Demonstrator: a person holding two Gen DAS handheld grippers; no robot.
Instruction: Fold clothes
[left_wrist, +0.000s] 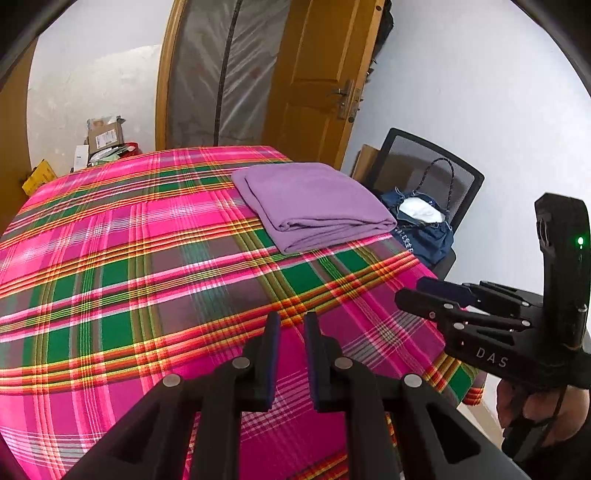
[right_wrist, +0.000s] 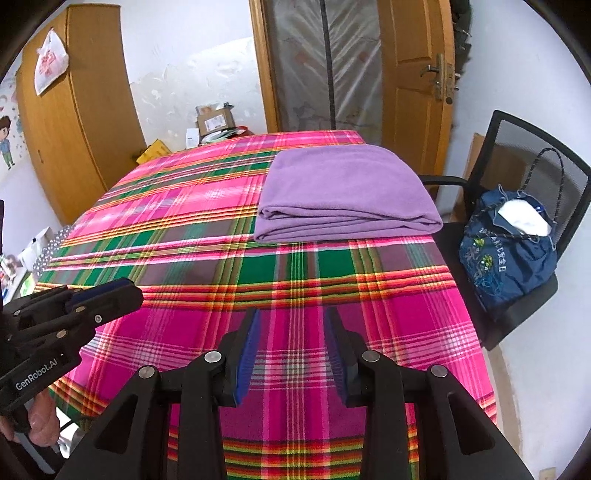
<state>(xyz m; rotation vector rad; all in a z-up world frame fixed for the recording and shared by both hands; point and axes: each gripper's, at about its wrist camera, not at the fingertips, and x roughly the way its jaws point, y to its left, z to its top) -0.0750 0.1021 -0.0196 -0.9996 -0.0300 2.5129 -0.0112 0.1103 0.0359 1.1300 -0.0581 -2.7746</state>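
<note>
A purple cloth (left_wrist: 314, 205) lies folded into a neat rectangle at the far right of the table, which is covered by a pink, green and red plaid cloth (left_wrist: 147, 266). The folded cloth also shows in the right wrist view (right_wrist: 347, 194). My left gripper (left_wrist: 291, 325) is open and empty, above the table's near part, well short of the cloth. My right gripper (right_wrist: 291, 321) is open and empty, above the near edge. Each gripper shows in the other's view: the right one (left_wrist: 417, 290) and the left one (right_wrist: 127, 290).
A black mesh chair (right_wrist: 532, 177) with a blue bag (right_wrist: 506, 251) stands right of the table. A wooden door (right_wrist: 417, 70) and plastic-covered doorway are behind. Boxes (right_wrist: 214, 122) sit past the far edge; a wooden wardrobe (right_wrist: 77, 118) is at left.
</note>
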